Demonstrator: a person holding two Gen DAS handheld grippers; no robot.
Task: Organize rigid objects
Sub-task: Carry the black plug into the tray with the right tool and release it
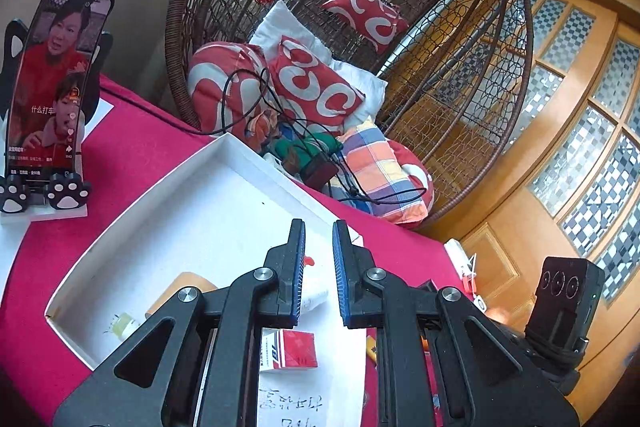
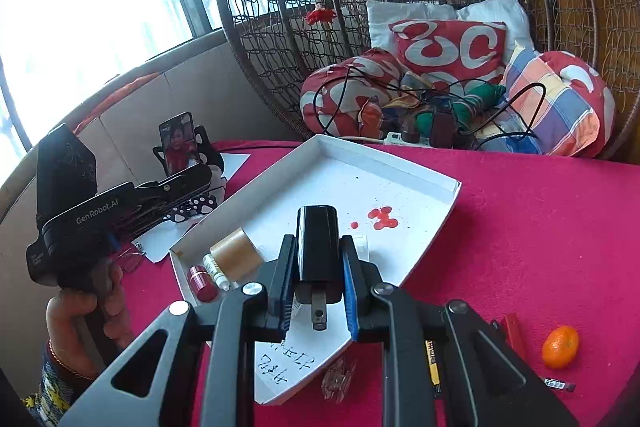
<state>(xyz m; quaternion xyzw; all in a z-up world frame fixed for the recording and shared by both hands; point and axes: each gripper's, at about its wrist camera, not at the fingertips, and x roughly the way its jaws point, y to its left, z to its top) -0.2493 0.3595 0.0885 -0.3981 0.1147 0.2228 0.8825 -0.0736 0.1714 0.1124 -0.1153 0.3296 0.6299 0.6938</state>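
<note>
A white shallow tray [image 2: 436, 183] lies on the red tablecloth; it also shows in the left wrist view [image 1: 224, 151]. My right gripper [image 2: 317, 247] is shut on a black plug charger [image 2: 318, 247], prongs toward the camera, held above the tray's near part. In the tray lie a brown tape roll [image 2: 235, 253], a small white bottle [image 2: 215, 269] and a red cylinder [image 2: 202, 281]. My left gripper [image 1: 319, 231] is open and empty above the tray, over a red and white box [image 1: 290, 349]. It shows from outside in the right wrist view [image 2: 120, 211], left of the tray.
A phone on a paw stand [image 1: 52, 83] stands at the table's far left. A wicker hanging chair [image 1: 360, 39] with cushions and cables sits behind the table. An orange [image 2: 560, 346], a red stick [image 2: 516, 333] and a clear clip [image 2: 338, 377] lie on the cloth at front right.
</note>
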